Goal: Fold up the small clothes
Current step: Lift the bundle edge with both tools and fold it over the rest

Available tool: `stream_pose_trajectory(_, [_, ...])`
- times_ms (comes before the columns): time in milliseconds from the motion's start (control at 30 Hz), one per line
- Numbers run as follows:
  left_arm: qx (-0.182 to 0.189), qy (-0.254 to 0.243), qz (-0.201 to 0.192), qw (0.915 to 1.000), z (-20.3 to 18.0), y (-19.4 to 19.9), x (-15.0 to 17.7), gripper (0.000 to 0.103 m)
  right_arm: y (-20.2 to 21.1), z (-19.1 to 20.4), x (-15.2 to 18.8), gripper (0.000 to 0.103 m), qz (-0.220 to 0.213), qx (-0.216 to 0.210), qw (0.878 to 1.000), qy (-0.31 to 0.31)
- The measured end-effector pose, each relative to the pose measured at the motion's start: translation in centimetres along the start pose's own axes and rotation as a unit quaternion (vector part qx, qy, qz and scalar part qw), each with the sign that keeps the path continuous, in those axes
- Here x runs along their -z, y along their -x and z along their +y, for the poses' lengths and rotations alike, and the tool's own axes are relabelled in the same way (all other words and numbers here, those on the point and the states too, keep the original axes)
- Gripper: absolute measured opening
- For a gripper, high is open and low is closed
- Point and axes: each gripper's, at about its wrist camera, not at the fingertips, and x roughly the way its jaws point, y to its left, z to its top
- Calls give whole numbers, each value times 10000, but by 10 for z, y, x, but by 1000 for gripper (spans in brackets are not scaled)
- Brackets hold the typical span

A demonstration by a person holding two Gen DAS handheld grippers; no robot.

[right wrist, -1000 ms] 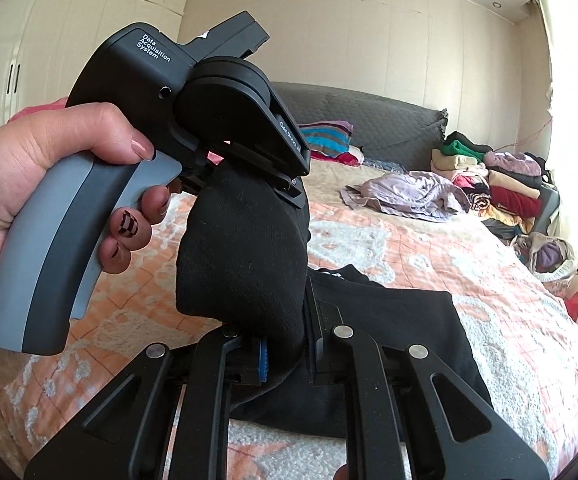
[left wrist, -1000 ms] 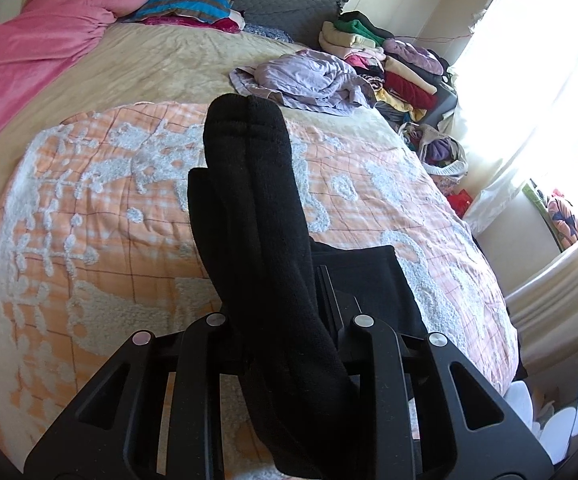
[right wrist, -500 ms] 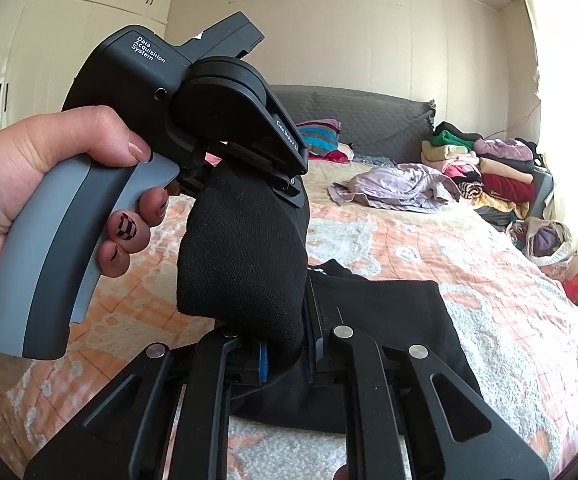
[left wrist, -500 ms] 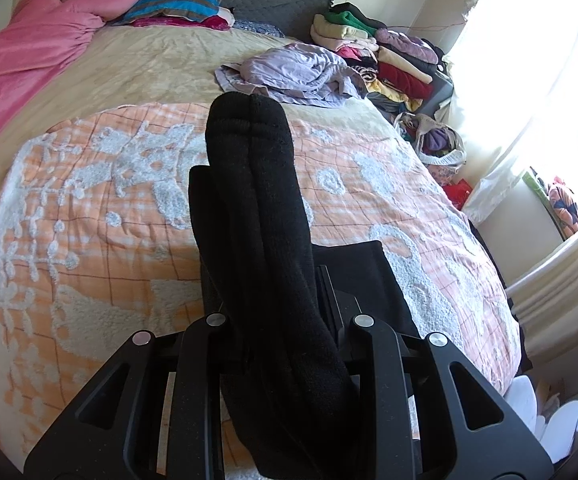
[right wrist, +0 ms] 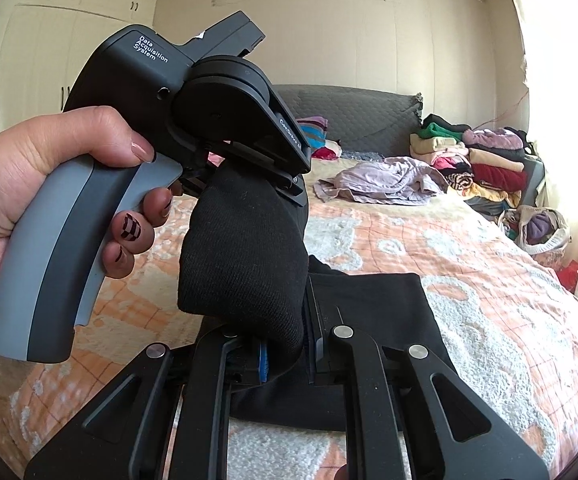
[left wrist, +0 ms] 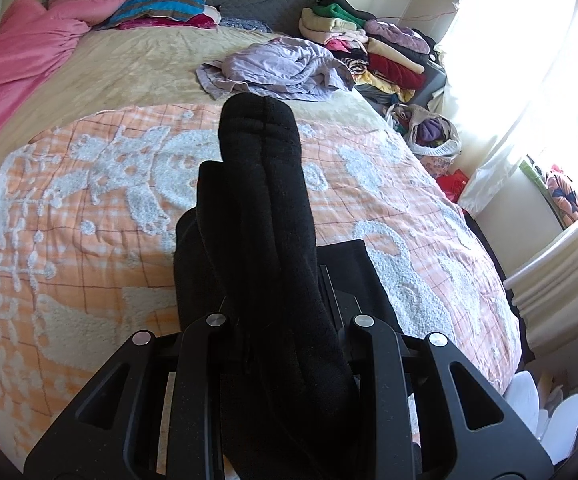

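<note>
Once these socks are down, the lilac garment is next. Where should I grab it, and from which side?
Take the lilac garment by the loose flat edge trailing toward the orange quilt, coming in low from the quilt side. The rest is a crumpled mound, and the stacked clothes crowd its far side, so that near edge probably gives the cleanest pinch.

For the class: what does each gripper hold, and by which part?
Both hold the black socks: left gripper clamps one end, right gripper the other end.

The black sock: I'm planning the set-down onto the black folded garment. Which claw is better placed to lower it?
Probably the right claw: it grips the black sock low, just above the black folded garment; the left claw holds its upper end.
</note>
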Motion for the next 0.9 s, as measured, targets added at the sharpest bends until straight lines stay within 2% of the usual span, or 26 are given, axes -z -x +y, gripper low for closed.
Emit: stream_pose_trajectory(900, [-46, -250, 334, 9991, -40, -38, -3, 19, -3, -34, 14, 12, 164, 148, 9989, -425])
